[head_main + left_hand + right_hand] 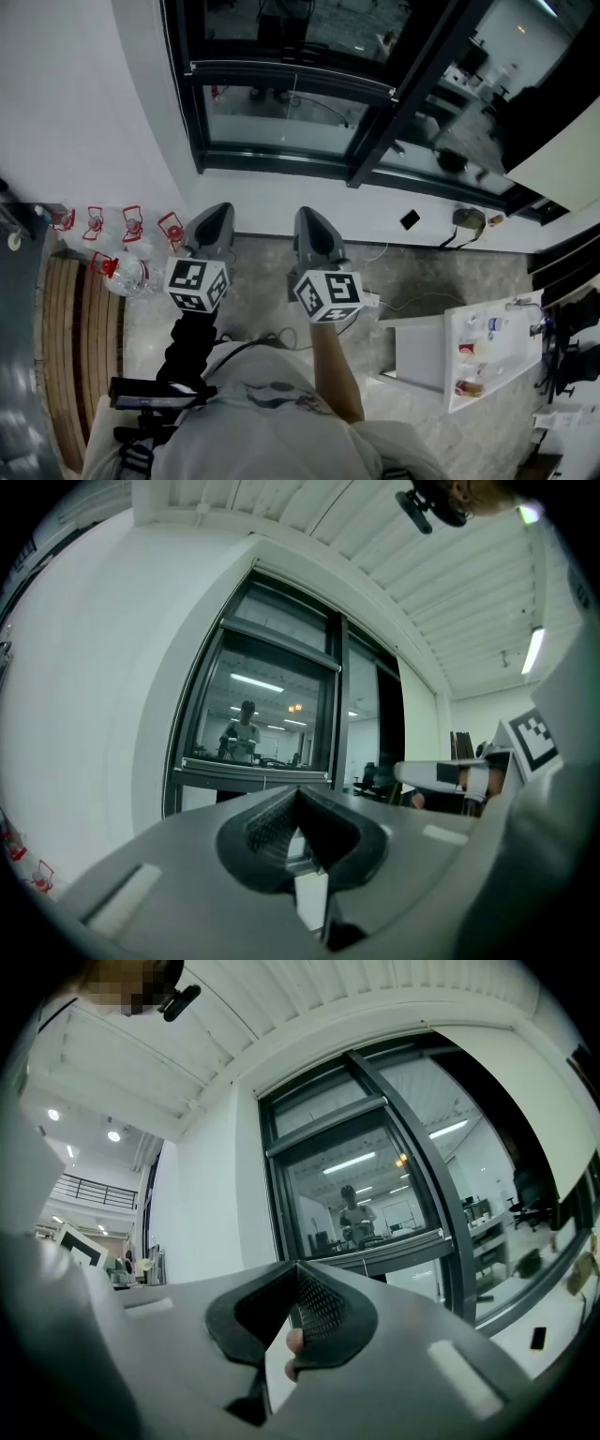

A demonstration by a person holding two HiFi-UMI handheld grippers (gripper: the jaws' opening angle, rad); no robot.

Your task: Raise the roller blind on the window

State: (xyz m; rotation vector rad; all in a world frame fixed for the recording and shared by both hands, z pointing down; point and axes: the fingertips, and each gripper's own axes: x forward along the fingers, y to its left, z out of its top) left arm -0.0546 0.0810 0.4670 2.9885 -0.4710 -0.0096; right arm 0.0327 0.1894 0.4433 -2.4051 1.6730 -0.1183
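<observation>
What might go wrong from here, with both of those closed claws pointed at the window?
1. The left gripper and the right gripper are both shut and empty, short of the window. The thin cord that seems to hang there looks easy to miss, or to let slip once pinched.
2. Cables lie on the floor just right of the person, so a step that way might snag one.

Dark roller blind [272, 714] lowered; bottom rail [291, 77] low on window [281, 117].

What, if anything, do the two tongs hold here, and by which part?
Nothing is held: the left tongs and the right tongs are both shut with nothing between them, pointing at the window.
</observation>
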